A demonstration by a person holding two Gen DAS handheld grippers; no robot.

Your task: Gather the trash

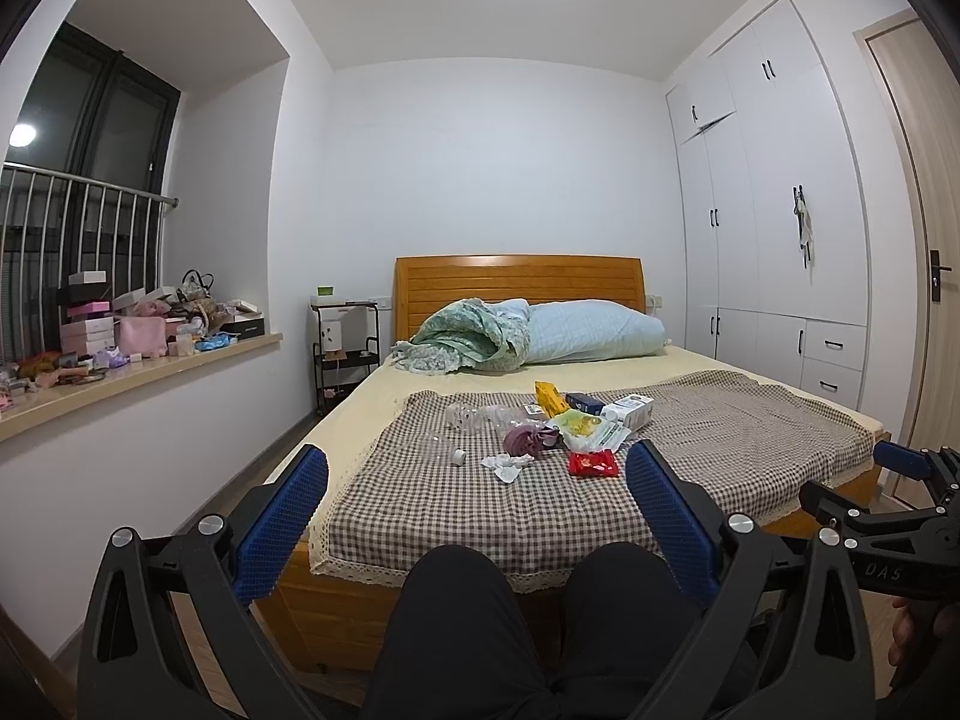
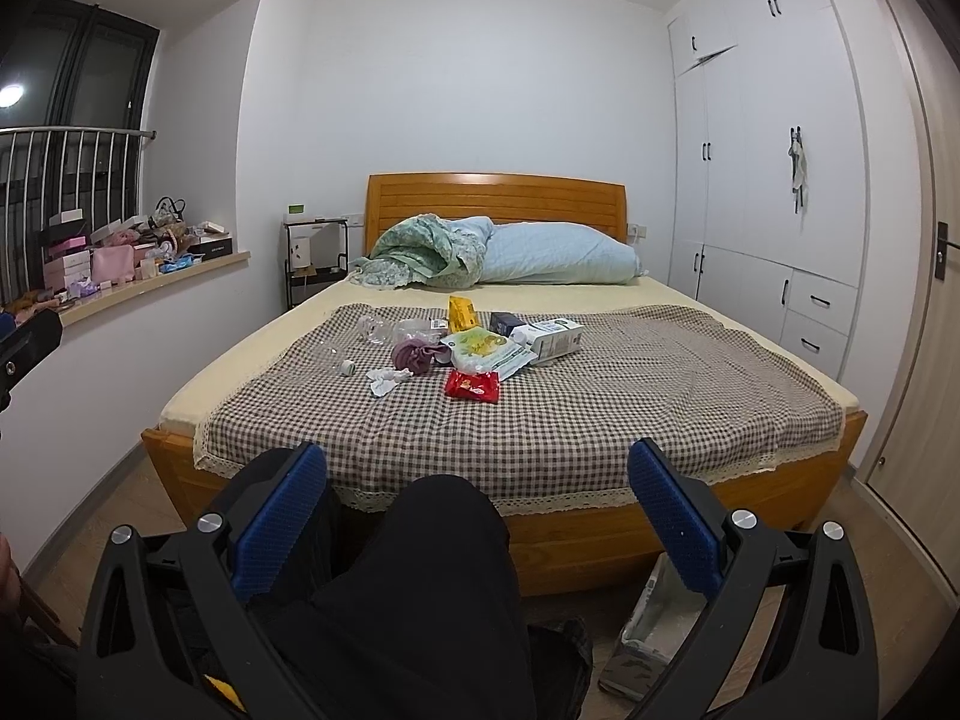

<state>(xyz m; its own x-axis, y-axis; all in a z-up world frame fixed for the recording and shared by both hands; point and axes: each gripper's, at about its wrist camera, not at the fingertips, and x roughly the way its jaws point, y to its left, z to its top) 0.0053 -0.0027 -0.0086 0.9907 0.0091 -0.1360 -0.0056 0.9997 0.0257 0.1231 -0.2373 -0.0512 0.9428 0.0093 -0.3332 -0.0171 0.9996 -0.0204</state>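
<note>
Trash lies in a heap on the checked cloth (image 1: 720, 438) of the bed: a red wrapper (image 1: 593, 463) (image 2: 473, 386), crumpled white paper (image 1: 506, 466) (image 2: 387, 379), a purple wad (image 1: 528, 439) (image 2: 414, 355), a green-white bag (image 2: 486, 351), a yellow packet (image 1: 550, 397) (image 2: 462, 312), a white carton (image 1: 630, 408) (image 2: 555, 337) and clear plastic bottles (image 1: 462, 420) (image 2: 375, 327). My left gripper (image 1: 477, 480) is open and empty, well short of the heap, above the person's knees. My right gripper (image 2: 477, 474) is open and empty too, also seen in the left wrist view (image 1: 900, 480).
A lined bin (image 2: 651, 630) stands on the floor at the bed's foot, to the right. A pillow (image 1: 594, 330) and a rolled quilt (image 1: 468, 336) lie at the headboard. A cluttered windowsill (image 1: 120, 354) is left, a white wardrobe (image 1: 768, 240) right.
</note>
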